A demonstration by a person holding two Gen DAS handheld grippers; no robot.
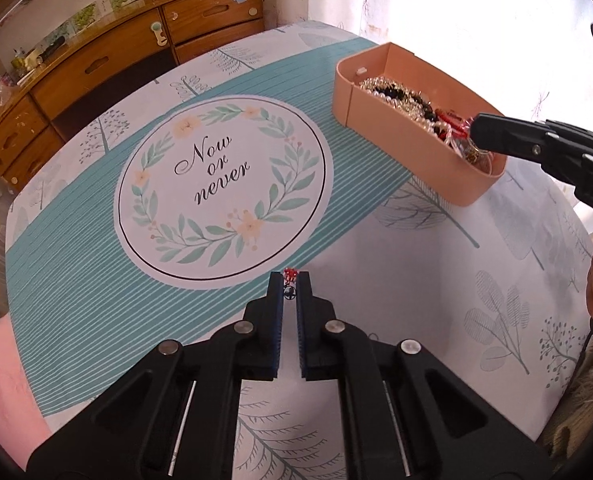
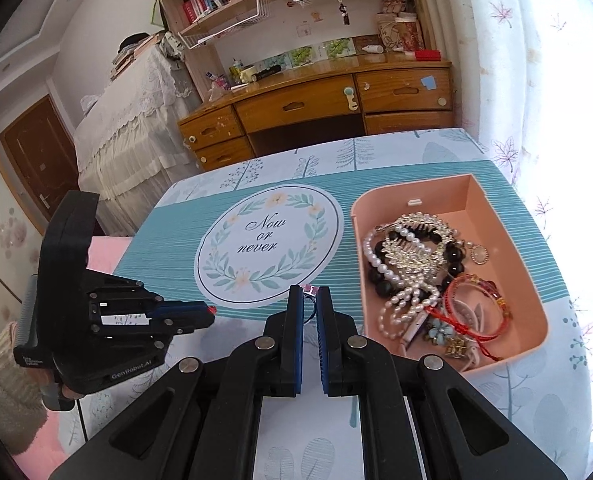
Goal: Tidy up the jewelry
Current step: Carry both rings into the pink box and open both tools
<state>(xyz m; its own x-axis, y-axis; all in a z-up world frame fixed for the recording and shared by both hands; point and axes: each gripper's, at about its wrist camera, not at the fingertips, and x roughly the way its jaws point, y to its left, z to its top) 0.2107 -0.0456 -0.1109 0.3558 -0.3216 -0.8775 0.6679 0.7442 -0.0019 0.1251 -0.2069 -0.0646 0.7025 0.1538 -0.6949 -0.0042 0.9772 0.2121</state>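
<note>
A pink box (image 2: 508, 240) on the table holds a pile of jewelry (image 2: 412, 272): pearl strands, black beads, a silver comb, red bracelets. The box also shows in the left wrist view (image 1: 380, 116). My left gripper (image 1: 289, 280) is shut on a small red jewelry piece (image 1: 289, 275) with a dark ring below it, just above the tablecloth; it also shows in the right wrist view (image 2: 210, 311). My right gripper (image 2: 309, 294) is shut on a small pink-and-blue jewelry piece (image 2: 309, 290), left of the box. In the left wrist view the right gripper (image 1: 474, 130) hangs by the box's near end.
The table wears a teal and white cloth with a round "Now or never" print (image 1: 224, 184). A wooden desk with drawers (image 2: 320, 108) stands beyond the far edge. A curtain (image 2: 536, 80) hangs at the right. A pink surface (image 1: 4, 380) lies at the left.
</note>
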